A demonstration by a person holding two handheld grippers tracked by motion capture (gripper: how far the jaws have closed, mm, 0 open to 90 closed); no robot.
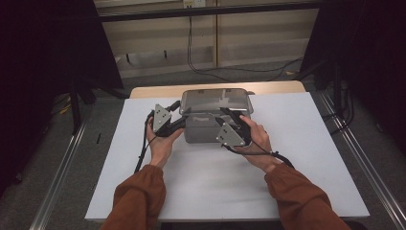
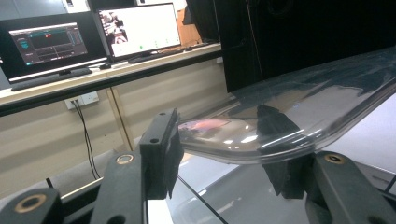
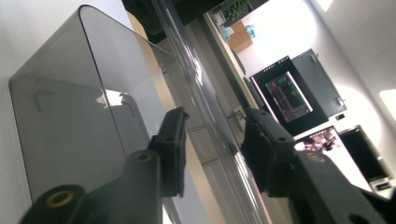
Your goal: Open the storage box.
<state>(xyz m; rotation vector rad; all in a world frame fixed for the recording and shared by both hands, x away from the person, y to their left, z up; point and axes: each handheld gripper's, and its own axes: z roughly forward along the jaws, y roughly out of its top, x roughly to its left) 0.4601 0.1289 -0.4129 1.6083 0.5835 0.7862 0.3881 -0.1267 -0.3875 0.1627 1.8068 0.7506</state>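
**Lid on box, both grippers at its edge**

We read this as the lid-handling step. The grey box (image 1: 203, 128) sits mid-frame in the high view, on the white sheet (image 1: 306, 158); the clear lid (image 1: 216, 101) rests across its top. Our left gripper (image 1: 178, 122) is at the lid's left edge; in the left gripper view the jaws straddle the lid rim (image 2: 261, 151), and we can't tell whether the pads press. Our right gripper (image 1: 232, 120) has its jaws spread, lid edge (image 3: 205, 112) between them, not touching.

Next move, as we judge it: close both evenly, then shift the lid level.

Room: wooden tabletop (image 1: 143, 91) under the sheet, grey floor, cables at the top, monitors (image 2: 140, 30) on a shelf.
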